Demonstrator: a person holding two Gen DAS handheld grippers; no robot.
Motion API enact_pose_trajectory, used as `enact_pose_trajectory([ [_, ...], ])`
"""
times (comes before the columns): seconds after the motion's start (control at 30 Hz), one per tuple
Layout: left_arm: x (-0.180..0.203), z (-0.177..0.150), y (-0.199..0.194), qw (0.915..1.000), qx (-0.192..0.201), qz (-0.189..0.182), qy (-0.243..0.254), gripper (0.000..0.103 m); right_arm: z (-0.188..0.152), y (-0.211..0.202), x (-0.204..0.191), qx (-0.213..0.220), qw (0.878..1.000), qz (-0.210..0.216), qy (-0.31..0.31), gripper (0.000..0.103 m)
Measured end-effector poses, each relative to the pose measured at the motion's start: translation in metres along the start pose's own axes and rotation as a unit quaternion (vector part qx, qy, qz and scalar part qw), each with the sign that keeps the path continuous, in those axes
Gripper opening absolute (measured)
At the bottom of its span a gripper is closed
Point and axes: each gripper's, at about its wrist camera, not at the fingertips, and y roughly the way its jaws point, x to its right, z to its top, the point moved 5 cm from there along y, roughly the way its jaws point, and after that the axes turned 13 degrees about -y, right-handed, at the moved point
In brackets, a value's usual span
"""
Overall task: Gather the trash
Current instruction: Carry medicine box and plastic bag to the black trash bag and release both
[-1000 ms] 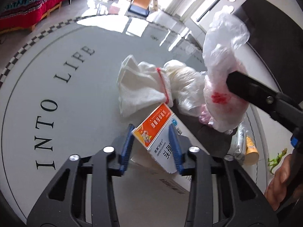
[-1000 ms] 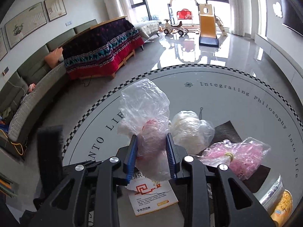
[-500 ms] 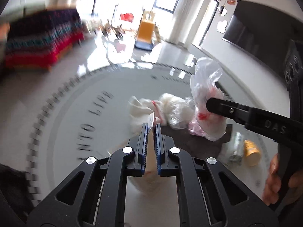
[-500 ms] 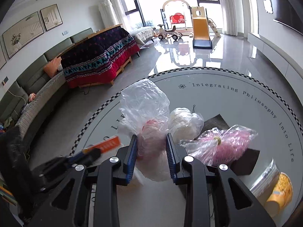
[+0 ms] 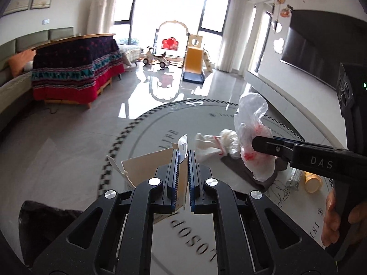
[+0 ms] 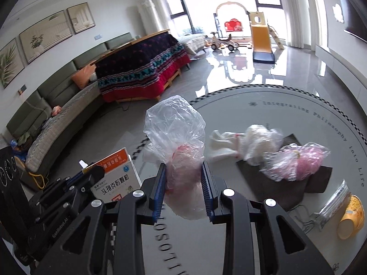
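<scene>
My left gripper (image 5: 182,154) is shut on a flattened cardboard medicine box (image 5: 146,167), lifted above the round white table (image 5: 160,126). The same box (image 6: 117,176), orange and white with print, shows in the right wrist view at lower left, held by the left gripper (image 6: 91,170). My right gripper (image 6: 183,167) is shut on a clear plastic bag (image 6: 176,133) with red and pink inside, held up off the table. That bag (image 5: 252,133) appears in the left wrist view too, pinched by the right gripper (image 5: 257,141).
On the table lie a white cloth (image 6: 222,144), a clear bag of white stuff (image 6: 261,142), a pink-filled bag (image 6: 298,162) on a dark mat (image 6: 296,192), a foil wrapper (image 6: 332,201) and a yellow cup (image 6: 351,215). Sofa and draped table stand left. A hand (image 5: 332,217) grips the right tool.
The left gripper closed on the medicine box and lifted it up off the table, tilting upward. The right gripper, still holding its bag, rose and shifted a little.
</scene>
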Motion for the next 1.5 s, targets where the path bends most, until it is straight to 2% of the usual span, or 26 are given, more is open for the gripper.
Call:
enact_pose_trajectory([
  [0.27,-0.059,0.001,-0.046,0.9985,0.023,0.036,-0.032,0.007,0.004,0.007,-0.082,-0.002,0.998,0.040,-0.042,0.031],
  [0.57,-0.138,-0.012,-0.094,0.9902,0.044,0.106,-0.079,0.007,-0.005,0.033,-0.189,-0.031,0.989,0.106,-0.099,0.031],
  [0.77,-0.208,-0.039,-0.125,0.9749,0.040,0.176,-0.131,0.007,-0.023,0.055,-0.281,-0.063,0.970,0.163,-0.167,0.031],
  [0.9,-0.260,-0.058,-0.137,0.9585,0.029,0.226,-0.172,0.007,-0.032,0.077,-0.332,-0.084,0.958,0.201,-0.187,0.031],
  [0.93,-0.271,-0.061,-0.138,0.9548,0.027,0.234,-0.181,0.007,-0.032,0.083,-0.343,-0.087,0.956,0.211,-0.185,0.033],
  [1.0,-0.290,-0.065,-0.135,0.9491,0.008,0.253,-0.188,0.009,-0.026,0.099,-0.367,-0.092,0.951,0.234,-0.182,0.050],
  [1.03,-0.298,-0.066,-0.135,0.9443,0.008,0.269,-0.190,0.023,-0.024,0.108,-0.376,-0.101,0.952,0.224,-0.182,0.071],
  [1.07,-0.306,-0.067,-0.136,0.9385,0.011,0.286,-0.194,0.067,-0.021,0.113,-0.379,-0.101,0.954,0.218,-0.180,0.074],
  [1.1,-0.314,-0.068,-0.137,0.9316,0.010,0.305,-0.197,0.094,-0.018,0.117,-0.383,-0.096,0.956,0.215,-0.176,0.074],
  [1.17,-0.322,-0.073,-0.144,0.9261,0.025,0.320,-0.198,0.096,-0.016,0.119,-0.385,-0.093,0.957,0.212,-0.174,0.074],
  [1.27,-0.325,-0.079,-0.144,0.9240,0.027,0.325,-0.200,0.096,-0.016,0.121,-0.380,-0.093,0.958,0.208,-0.175,0.074],
  [1.5,-0.316,-0.076,-0.132,0.9279,0.020,0.320,-0.190,0.096,-0.021,0.110,-0.355,-0.083,0.961,0.199,-0.171,0.074],
])
